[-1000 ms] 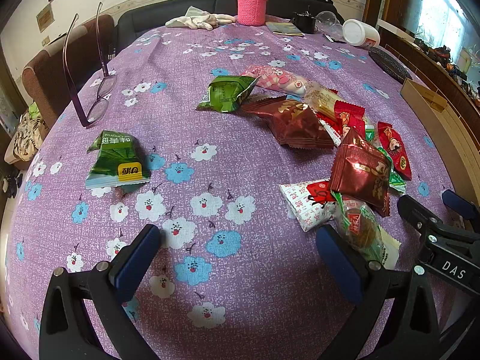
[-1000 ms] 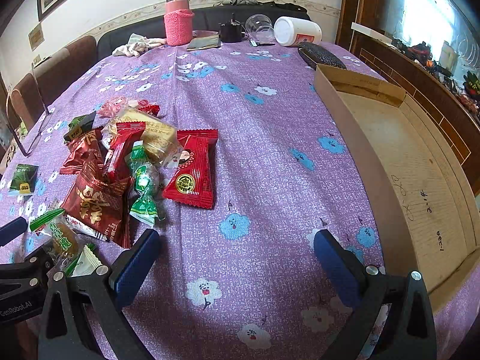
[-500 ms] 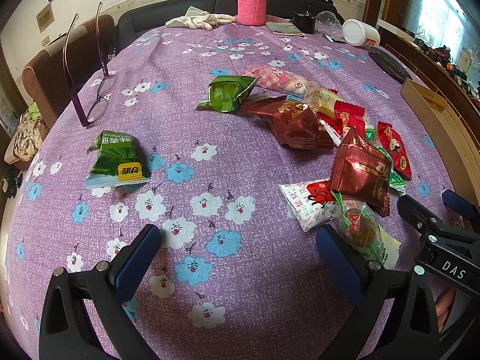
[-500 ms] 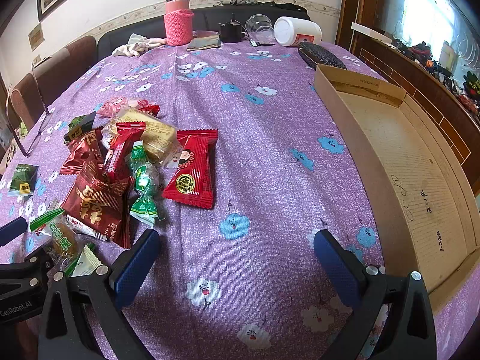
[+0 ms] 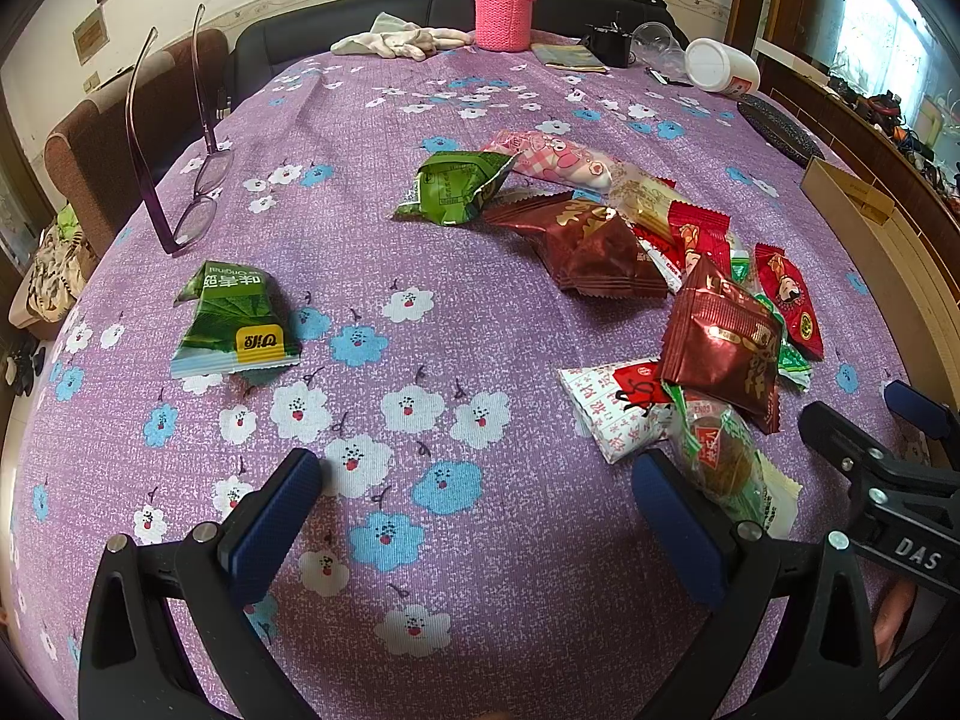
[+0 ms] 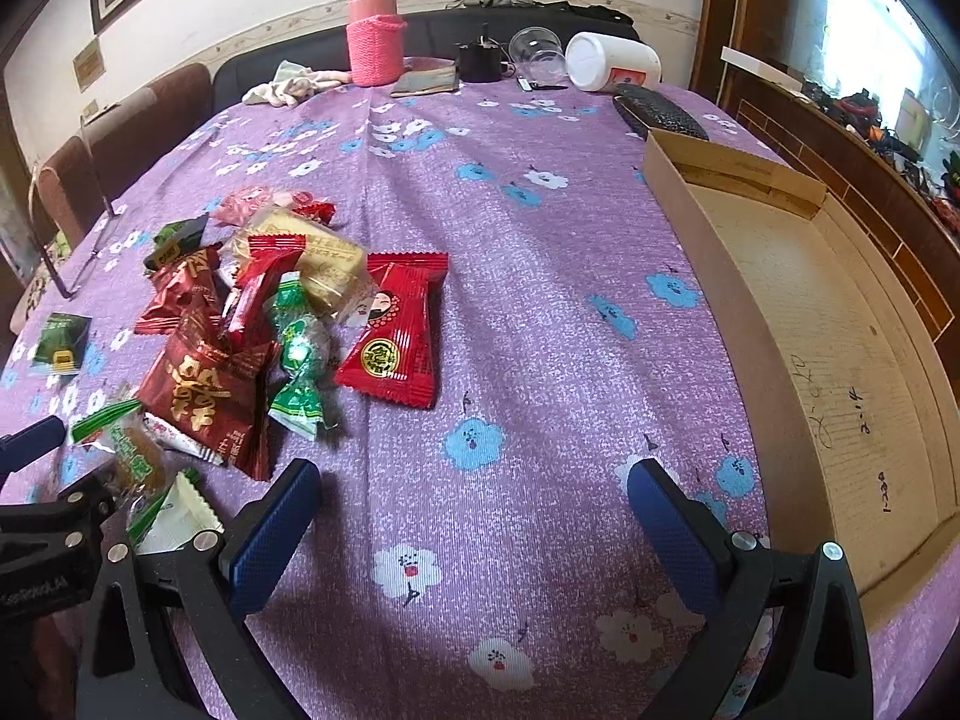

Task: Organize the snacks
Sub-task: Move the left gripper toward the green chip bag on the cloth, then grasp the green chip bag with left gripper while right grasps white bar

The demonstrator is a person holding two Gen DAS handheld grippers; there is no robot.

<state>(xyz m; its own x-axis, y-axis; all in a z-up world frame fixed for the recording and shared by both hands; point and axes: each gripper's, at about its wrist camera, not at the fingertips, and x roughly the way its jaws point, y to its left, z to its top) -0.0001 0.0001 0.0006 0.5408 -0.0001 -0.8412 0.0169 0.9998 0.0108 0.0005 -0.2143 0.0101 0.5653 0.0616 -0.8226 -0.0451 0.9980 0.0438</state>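
Note:
A heap of wrapped snacks lies on the purple flowered tablecloth [image 5: 456,540]: a dark red packet [image 5: 720,342], a maroon packet [image 5: 588,246], a pink one [image 5: 558,162], a green one [image 5: 456,186]. A lone green packet [image 5: 231,324] sits apart at the left. My left gripper [image 5: 474,504] hovers open over bare cloth, its right finger beside a clear-wrapped cake [image 5: 720,456]. In the right wrist view a red packet [image 6: 396,330] lies at the heap's right edge. My right gripper [image 6: 474,510] is open and holds nothing, between the heap and a cardboard tray [image 6: 720,276].
Purple glasses [image 5: 192,204] stand at the far left. At the back are a pink-sleeved flask [image 6: 375,30], a cloth [image 5: 402,39], a white jar on its side [image 6: 612,63], a clear cup [image 6: 537,51] and a dark case [image 6: 660,111]. The cardboard tray holds nothing.

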